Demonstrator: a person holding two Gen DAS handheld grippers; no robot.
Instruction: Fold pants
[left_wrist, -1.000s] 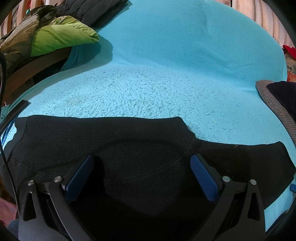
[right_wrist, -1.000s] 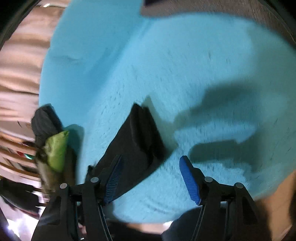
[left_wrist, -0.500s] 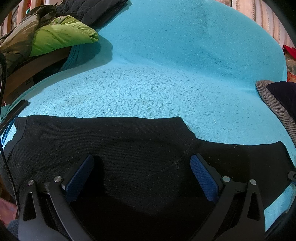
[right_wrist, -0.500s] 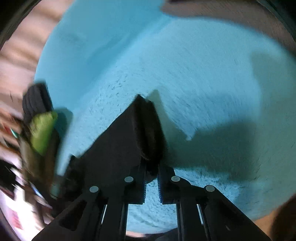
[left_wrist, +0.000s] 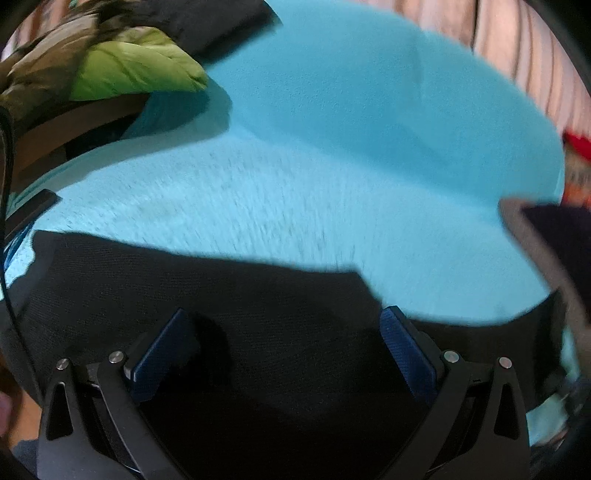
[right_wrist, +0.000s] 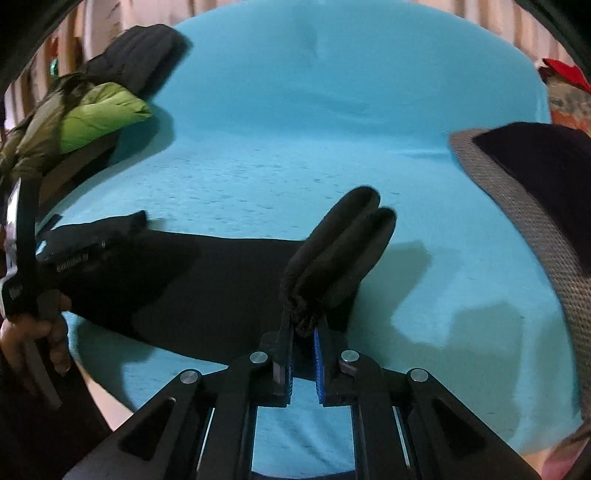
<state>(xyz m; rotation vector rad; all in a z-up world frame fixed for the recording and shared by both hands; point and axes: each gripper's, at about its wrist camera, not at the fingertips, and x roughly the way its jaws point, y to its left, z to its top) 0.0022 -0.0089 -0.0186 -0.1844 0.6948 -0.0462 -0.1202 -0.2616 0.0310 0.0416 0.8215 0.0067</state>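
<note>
The black pants (left_wrist: 258, 306) lie lengthwise on the turquoise blanket (left_wrist: 332, 147). My left gripper (left_wrist: 282, 328) is open, jaws wide apart, just above the waist end of the pants. In the right wrist view my right gripper (right_wrist: 303, 332) is shut on the leg cuff end of the pants (right_wrist: 343, 243), which stands lifted and bunched above the blanket. The rest of the pants (right_wrist: 184, 273) stretch left toward the left gripper device (right_wrist: 22, 236), held in a hand.
A green and olive jacket (left_wrist: 129, 70) and dark clothes lie piled at the far left. A grey-edged cushion (right_wrist: 517, 206) with a dark item on it sits at the right. A red object (right_wrist: 565, 70) is at the far right.
My right gripper has shut on the pants' leg end and lifted it, swinging toward the back of the blanket. My left gripper stays open and has shifted slightly.
</note>
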